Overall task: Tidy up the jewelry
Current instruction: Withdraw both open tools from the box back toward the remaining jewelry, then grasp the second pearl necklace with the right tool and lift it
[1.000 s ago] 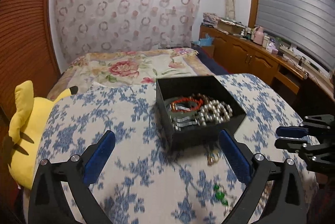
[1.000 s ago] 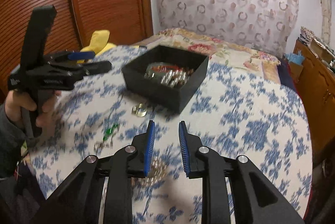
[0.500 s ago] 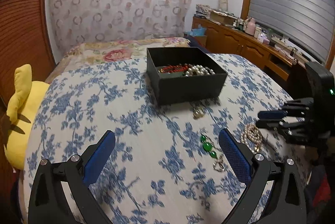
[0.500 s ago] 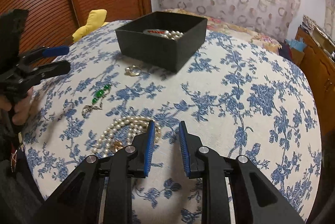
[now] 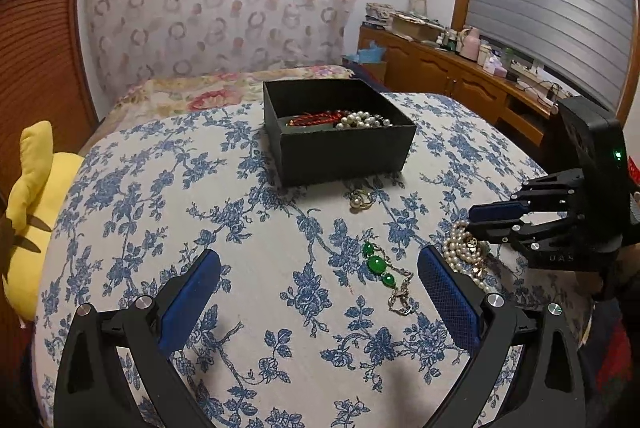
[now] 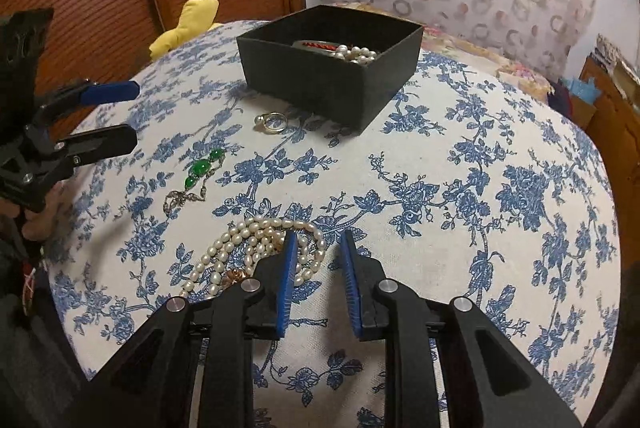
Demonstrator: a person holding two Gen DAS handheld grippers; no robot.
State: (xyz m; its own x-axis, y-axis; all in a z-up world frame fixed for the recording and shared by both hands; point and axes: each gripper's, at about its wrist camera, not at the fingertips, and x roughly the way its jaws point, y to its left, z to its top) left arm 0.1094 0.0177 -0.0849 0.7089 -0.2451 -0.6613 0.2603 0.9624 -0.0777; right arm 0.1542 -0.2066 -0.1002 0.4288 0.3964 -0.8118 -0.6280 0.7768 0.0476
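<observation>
Two wide-open jaws of the left gripper frame the green-stone bracelet, which lies on the surface just inside the right jaw, its chain running toward the camera. From the right wrist, the right gripper stands narrowly parted and empty; the pearl necklace is coiled by its left jaw.

The box wall hides most of what lies inside; only a red piece and some pearls show above the rim. The right gripper covers part of the pearl necklace. The yellow toy is cut by the left edge. Items on the far counter are too small to tell.
</observation>
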